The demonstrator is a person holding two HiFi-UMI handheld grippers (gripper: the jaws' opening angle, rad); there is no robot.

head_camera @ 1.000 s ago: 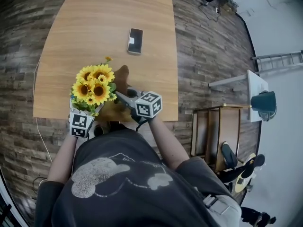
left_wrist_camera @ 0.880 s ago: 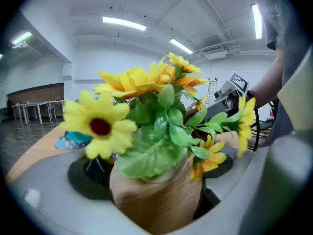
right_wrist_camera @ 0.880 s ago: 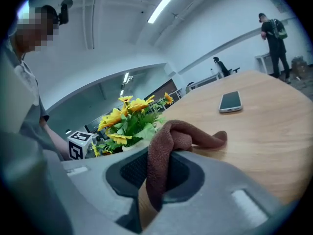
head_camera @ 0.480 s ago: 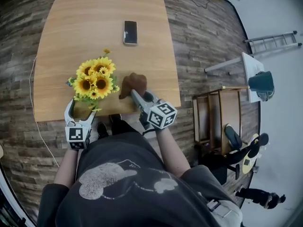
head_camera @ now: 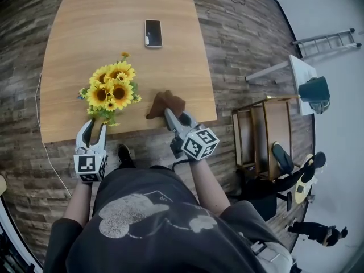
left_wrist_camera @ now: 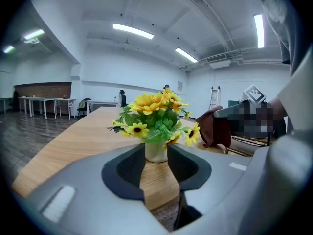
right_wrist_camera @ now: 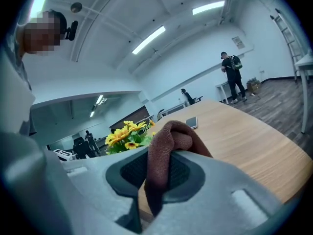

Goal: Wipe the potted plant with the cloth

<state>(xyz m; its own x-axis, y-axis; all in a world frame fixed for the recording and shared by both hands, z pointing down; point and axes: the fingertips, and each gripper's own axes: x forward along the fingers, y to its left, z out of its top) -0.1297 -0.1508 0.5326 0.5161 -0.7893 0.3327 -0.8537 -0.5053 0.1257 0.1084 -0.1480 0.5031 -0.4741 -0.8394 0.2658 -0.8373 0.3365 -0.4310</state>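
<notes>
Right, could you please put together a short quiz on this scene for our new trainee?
1. True or false: the phone lies nearer the person than the potted plant does.
2. The right gripper holds: A) brown cloth, B) phone, C) nothing.
3. In the head view, on which side of the potted plant is the brown cloth?
Key: 1 false, it lies farther up the table. 2 A. 3 The right, apart from the flowers.
</notes>
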